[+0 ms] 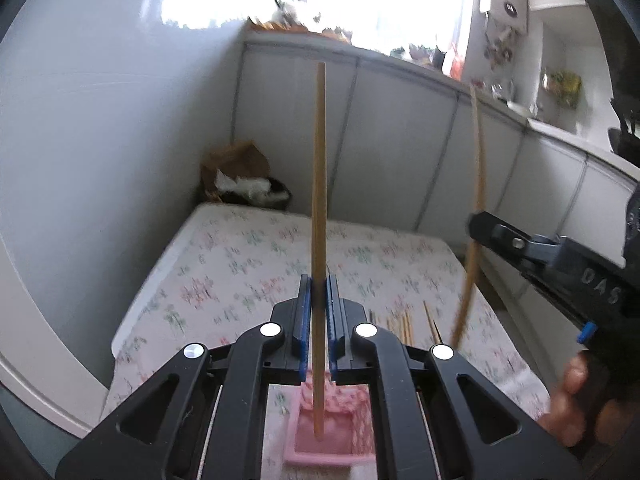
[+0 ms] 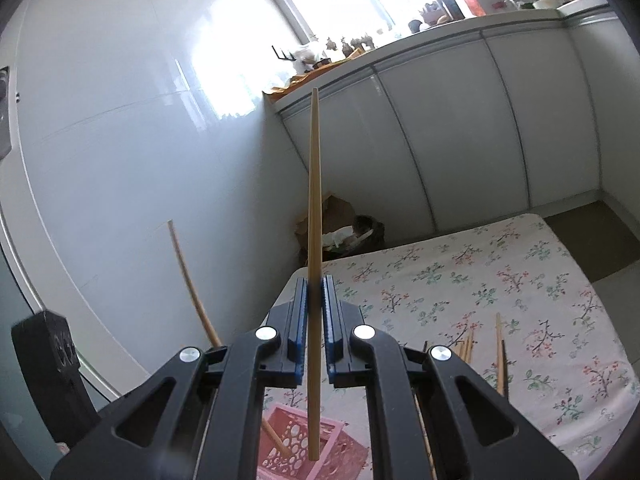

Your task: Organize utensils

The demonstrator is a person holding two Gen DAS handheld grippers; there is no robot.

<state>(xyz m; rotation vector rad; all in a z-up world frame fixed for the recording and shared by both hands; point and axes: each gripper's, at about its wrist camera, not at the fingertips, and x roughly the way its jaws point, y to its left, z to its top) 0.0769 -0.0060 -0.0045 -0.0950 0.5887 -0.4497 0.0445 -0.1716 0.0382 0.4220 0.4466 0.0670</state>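
Left wrist view: the left gripper is clamped on an upright chopstick whose lower end sits inside the pink basket on the flowered tablecloth. The right gripper pinches a second chopstick at right.

Right wrist view: the right gripper is closed on its chopstick, tip above the basket; loose chopsticks lie on the cloth.
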